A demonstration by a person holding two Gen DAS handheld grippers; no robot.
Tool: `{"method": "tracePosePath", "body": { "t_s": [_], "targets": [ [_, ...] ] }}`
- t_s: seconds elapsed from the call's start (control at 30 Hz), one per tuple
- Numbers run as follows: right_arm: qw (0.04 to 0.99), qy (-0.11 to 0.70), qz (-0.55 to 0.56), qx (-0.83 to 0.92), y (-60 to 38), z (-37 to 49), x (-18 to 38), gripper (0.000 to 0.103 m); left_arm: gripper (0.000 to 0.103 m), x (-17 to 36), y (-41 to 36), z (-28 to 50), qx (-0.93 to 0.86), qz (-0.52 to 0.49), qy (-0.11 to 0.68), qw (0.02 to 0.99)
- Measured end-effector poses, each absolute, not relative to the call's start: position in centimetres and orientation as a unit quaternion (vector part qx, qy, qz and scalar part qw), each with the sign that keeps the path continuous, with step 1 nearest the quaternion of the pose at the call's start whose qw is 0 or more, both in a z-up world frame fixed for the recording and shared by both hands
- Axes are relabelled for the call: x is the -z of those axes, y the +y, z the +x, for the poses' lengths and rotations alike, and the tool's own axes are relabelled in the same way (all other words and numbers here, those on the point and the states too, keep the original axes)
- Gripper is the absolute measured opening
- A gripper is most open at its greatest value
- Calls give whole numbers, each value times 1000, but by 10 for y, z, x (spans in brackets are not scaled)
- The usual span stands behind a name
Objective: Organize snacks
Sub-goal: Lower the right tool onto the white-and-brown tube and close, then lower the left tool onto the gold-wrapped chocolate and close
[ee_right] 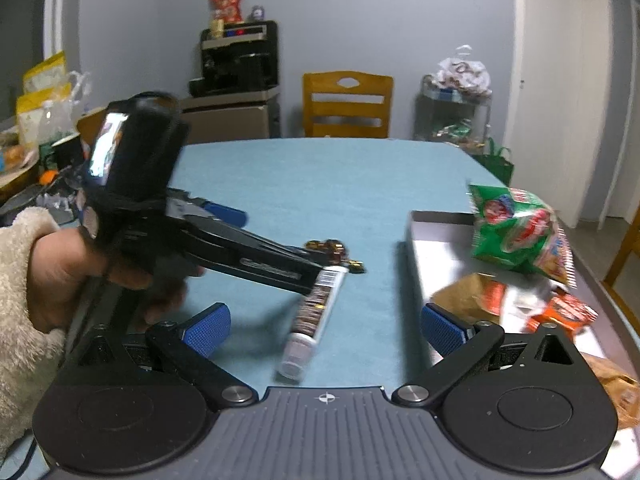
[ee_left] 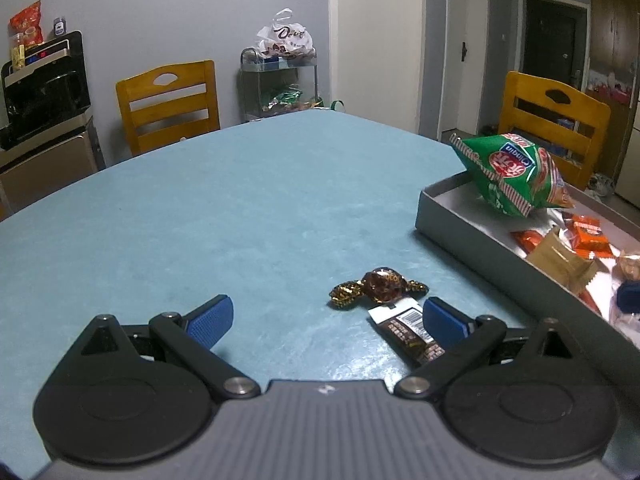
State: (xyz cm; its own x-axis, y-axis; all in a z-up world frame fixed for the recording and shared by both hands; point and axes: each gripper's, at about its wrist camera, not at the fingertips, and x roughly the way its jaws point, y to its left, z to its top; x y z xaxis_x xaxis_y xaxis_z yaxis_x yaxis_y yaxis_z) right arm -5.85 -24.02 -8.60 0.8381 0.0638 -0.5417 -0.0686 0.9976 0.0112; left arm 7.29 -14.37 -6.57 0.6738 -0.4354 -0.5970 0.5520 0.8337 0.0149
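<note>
My left gripper (ee_left: 326,320) is open low over the teal table (ee_left: 240,208). A brown wrapped snack bar (ee_left: 408,334) lies against the inside of its right finger. Just beyond sits a gold-and-brown wrapped candy (ee_left: 380,286). In the right wrist view a hand holds the left gripper (ee_right: 268,244), whose near finger tip reaches the bar (ee_right: 316,312), with the candy (ee_right: 336,250) behind. My right gripper (ee_right: 326,328) is open and empty, close above the table. A green snack bag (ee_left: 512,172) (ee_right: 516,228), blurred, is tilted over the far end of the grey box (ee_left: 452,224) (ee_right: 416,240).
The grey box holds orange packets (ee_left: 588,236) and a tan packet (ee_left: 560,260). Wooden chairs (ee_left: 168,104) (ee_left: 552,120) stand at the table's far sides. A metal cart (ee_left: 280,80) with bags is behind. A fleece sleeve (ee_right: 16,280) fills the left of the right wrist view.
</note>
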Motion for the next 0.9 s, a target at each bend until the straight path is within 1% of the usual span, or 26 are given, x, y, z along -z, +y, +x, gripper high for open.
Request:
{"method": "tracePosePath", "body": {
  "t_s": [0.17, 0.23, 0.33, 0.37, 0.53, 0.67, 0.7, 0.73, 0.8, 0.9],
  "targets": [
    [951, 306, -23, -38, -223, -39, 98, 82, 102, 67, -147, 76, 282, 69, 290, 912],
    [948, 317, -21, -32, -218, -30, 104, 71, 102, 68, -152, 78, 287, 69, 280, 913],
    [944, 330, -9, -20, -216, -18, 111, 63, 102, 70, -156, 77, 289, 80, 275, 914],
    [943, 332, -4, -16, -217, -15, 113, 62, 102, 71, -157, 78, 289, 80, 275, 914],
    [942, 337, 0, 8, -216, -3, 124, 52, 102, 74, -154, 81, 289, 67, 278, 913],
    [944, 330, 1, 12, -217, 1, 128, 51, 102, 76, -153, 82, 288, 64, 280, 913],
    [945, 327, 1, 12, -218, 2, 128, 45, 102, 77, -153, 82, 288, 64, 280, 913],
    [946, 324, -2, 8, -218, 1, 129, 36, 102, 78, -153, 82, 288, 64, 280, 913],
    [948, 319, -7, 8, -219, 1, 128, 26, 102, 79, -153, 82, 288, 64, 283, 913],
    [948, 318, 2, 5, -222, -2, 128, 26, 102, 79, -150, 84, 289, 54, 284, 913]
  ]
}}
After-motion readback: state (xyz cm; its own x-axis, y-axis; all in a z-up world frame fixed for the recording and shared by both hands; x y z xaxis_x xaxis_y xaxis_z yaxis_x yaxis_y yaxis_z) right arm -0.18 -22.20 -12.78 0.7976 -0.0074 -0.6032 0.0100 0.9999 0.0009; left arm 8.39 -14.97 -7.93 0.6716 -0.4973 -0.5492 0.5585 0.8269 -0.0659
